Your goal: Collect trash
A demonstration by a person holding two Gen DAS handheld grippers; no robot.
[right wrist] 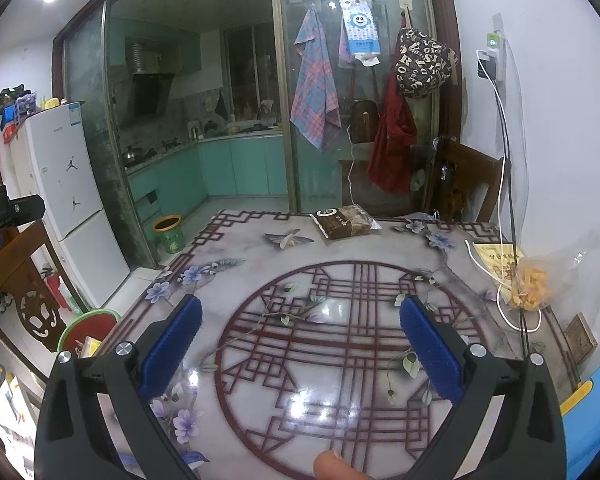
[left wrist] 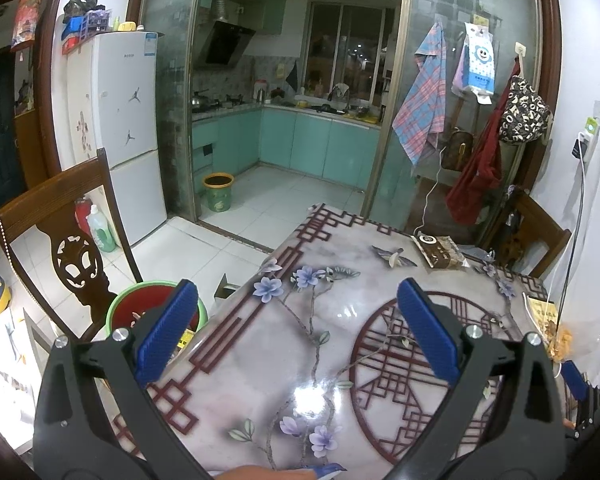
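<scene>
Though nearly full, green-rimmed bin (left wrist: 118,308)

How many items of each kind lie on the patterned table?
Brown snack packet: 1
Clear bag of orange snacks: 1
Yellow leaflet: 1
White cable: 1
Small brown box: 1
Total: 5

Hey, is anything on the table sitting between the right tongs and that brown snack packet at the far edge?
Nothing visible does. The right tongs hang open over the bare table, and the stretch up to the brown packet is clear. The bag of orange snacks lies off to the right.
</scene>
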